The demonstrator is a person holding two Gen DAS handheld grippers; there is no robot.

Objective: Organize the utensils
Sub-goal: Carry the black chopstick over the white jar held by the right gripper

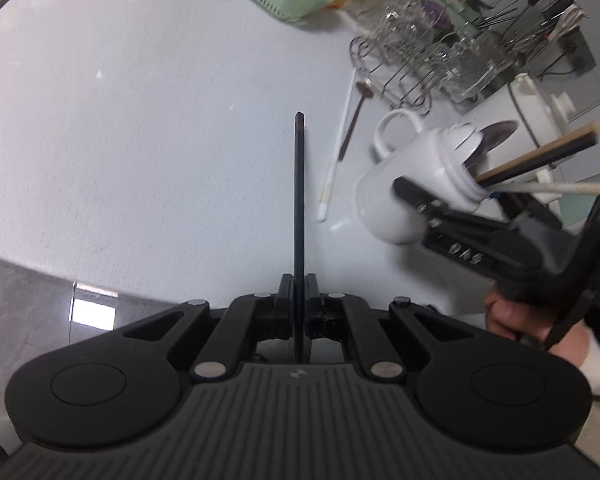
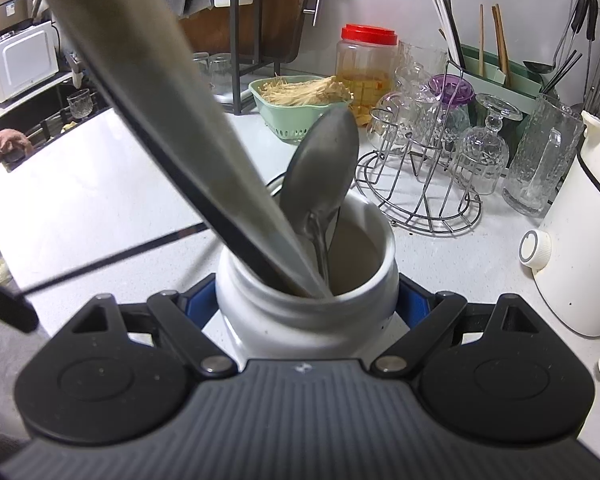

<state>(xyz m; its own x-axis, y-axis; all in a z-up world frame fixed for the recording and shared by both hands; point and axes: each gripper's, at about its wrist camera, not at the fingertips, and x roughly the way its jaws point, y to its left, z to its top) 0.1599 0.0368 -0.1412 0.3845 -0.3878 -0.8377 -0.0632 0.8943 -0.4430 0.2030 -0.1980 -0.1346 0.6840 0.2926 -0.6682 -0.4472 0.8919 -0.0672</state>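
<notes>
Jaws of left gripper (image 1: 299, 294) clamp a thin black chopstick (image 1: 299, 200); right gripper (image 2: 306, 304) grips the white ceramic jar (image 2: 300, 300) holding a steel spoon (image 2: 320, 172). Insertion step: aim tip into jar mouth.

Left gripper (image 1: 299, 300): jaws closed tight on thin black chopstick (image 1: 299, 208), stick pointing straight forward along fingers, above countertop. Right gripper (image 2: 306, 300): jaws spread wide, clamped around white jug (image 2: 300, 316), holding it tilted off surface. Bare hand (image 1: 516, 316) grips right gripper's handle, white sleeve at wrist.
</notes>
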